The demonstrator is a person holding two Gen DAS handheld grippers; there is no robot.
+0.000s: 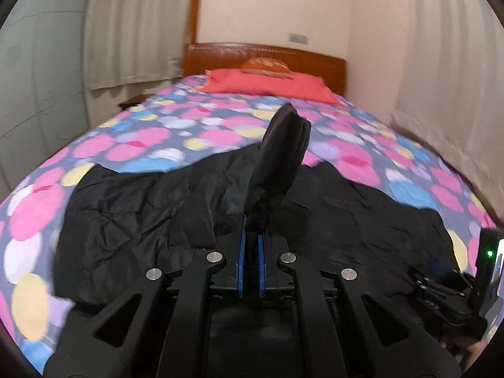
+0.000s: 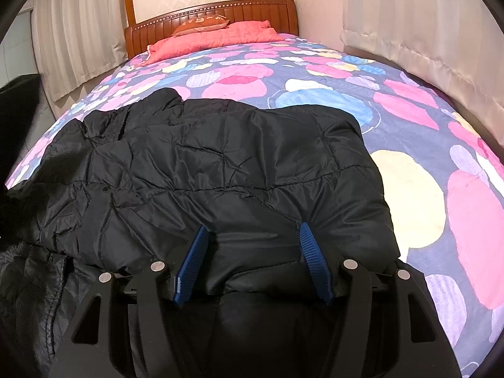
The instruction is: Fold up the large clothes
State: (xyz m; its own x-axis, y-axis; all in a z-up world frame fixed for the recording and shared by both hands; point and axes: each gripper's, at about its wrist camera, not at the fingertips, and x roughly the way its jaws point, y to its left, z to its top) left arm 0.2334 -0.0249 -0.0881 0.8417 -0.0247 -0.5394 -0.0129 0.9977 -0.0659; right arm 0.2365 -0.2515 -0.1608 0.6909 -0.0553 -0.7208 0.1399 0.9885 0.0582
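Note:
A black puffer jacket [image 2: 220, 163] lies spread across the near end of the bed, and it also fills the lower half of the left wrist view [image 1: 132, 214]. My left gripper [image 1: 252, 225] is shut on the end of one sleeve [image 1: 283, 151], which stands up above the jacket's body. My right gripper [image 2: 253, 242] sits at the jacket's near edge. A thick fold of the jacket bulges between its blue pads [image 2: 193, 252], which are set wide apart and press against the fold on both sides.
The bed [image 2: 330, 72] has a sheet with pink, blue and yellow blotches. A red pillow [image 2: 214, 39] and a wooden headboard [image 2: 252, 9] are at the far end. Pale curtains [image 2: 409, 56] hang close along the right side. A dark blurred shape [image 2: 19, 100] is at the left edge.

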